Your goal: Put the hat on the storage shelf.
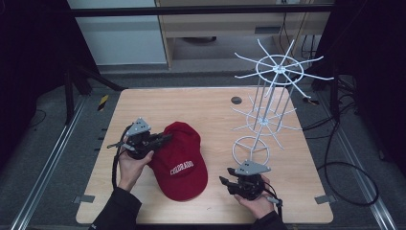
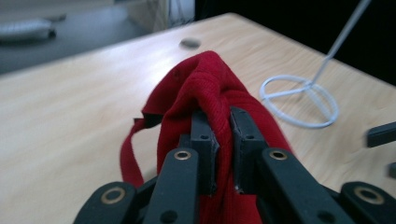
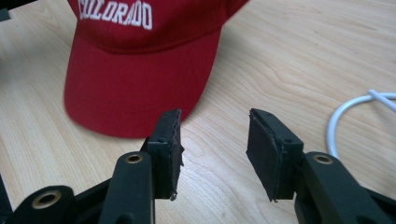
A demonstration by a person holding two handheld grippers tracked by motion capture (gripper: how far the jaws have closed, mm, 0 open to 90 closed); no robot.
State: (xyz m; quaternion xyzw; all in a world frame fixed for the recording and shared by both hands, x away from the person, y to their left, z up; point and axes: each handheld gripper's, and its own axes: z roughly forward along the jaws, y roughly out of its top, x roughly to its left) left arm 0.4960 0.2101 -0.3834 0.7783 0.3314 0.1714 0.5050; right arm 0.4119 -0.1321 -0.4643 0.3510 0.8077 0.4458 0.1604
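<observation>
At the wooden table (image 1: pixel 210 103), I had the left gripper (image 2: pixel 223 140) clamped on a fold of crown fabric at the back of the red cap (image 1: pixel 181 160), which lay in the middle of the table with its brim toward me. The right gripper (image 3: pixel 212 154) hovered with its jaws apart and nothing between them, just short of the brim and near the base ring of the white wire rack (image 1: pixel 270 103). To lift well, I judged the pinch had to stay deep in the fold, with the right gripper steadying the brim so the cap would not swing. I could not see how much cloth the pads held, and the strap behind the crown was blurred.
</observation>
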